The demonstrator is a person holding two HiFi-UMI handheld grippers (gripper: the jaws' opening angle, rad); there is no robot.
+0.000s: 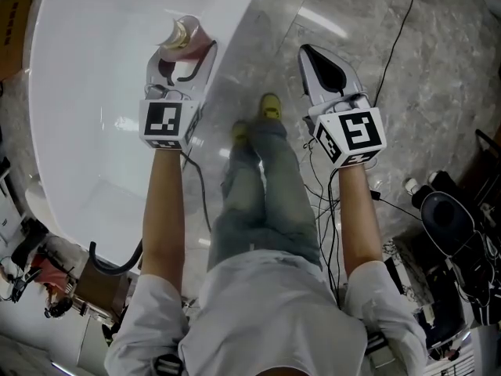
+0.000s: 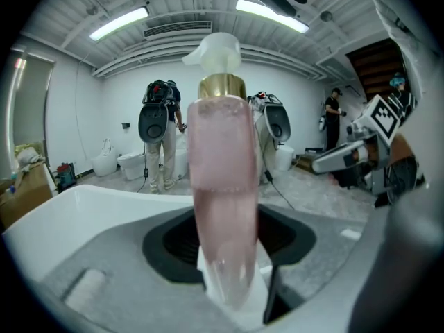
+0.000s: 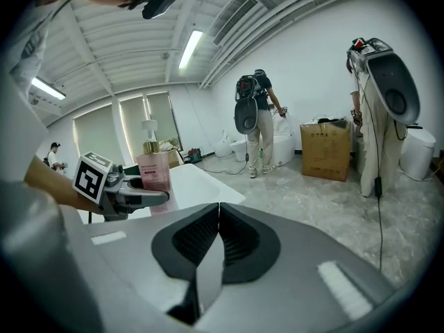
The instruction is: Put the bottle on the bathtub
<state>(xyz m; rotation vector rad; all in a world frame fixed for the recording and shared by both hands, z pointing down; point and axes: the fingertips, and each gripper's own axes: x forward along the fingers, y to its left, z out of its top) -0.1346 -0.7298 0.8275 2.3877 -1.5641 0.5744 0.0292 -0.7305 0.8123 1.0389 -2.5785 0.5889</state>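
**Q:** Where's the bottle right now?

**A:** The pink pump bottle point(image 2: 222, 186) is clamped in my left gripper point(image 1: 185, 53), one jaw on each side of the lower body. It's upright with the white pump point(image 2: 214, 53) on top. It sits over the near edge of the white bathtub point(image 1: 94, 92), by the rim. I can't tell if the base is touching the rim yet.

**Q:** Why grip it low?

**A:** My guess is that it leaves the pump and gold collar point(image 2: 222, 87) clear and keeps the bottle vertical, so the base can land flat. A tilted bottle on a curved, glossy rim would likely slide.

**Q:** And the right gripper?

**A:** My right gripper point(image 3: 219, 214) has its jaws pressed together with nothing between them. It's out over the marble floor point(image 1: 376, 45), well apart from the tub. I'd say it's parked there so it doesn't crowd the placement, since one gripper is enough for this.

**Q:** How far along is the task?

**A:** I'd call it late. The bottle is carried and lined up, but not let go.

**Q:** What's next, and what's the risk?

**A:** It probably needs lowering until the base seats, then an easy release. The rim looks narrow — too near the inner slope and the bottle could tip into the tub.
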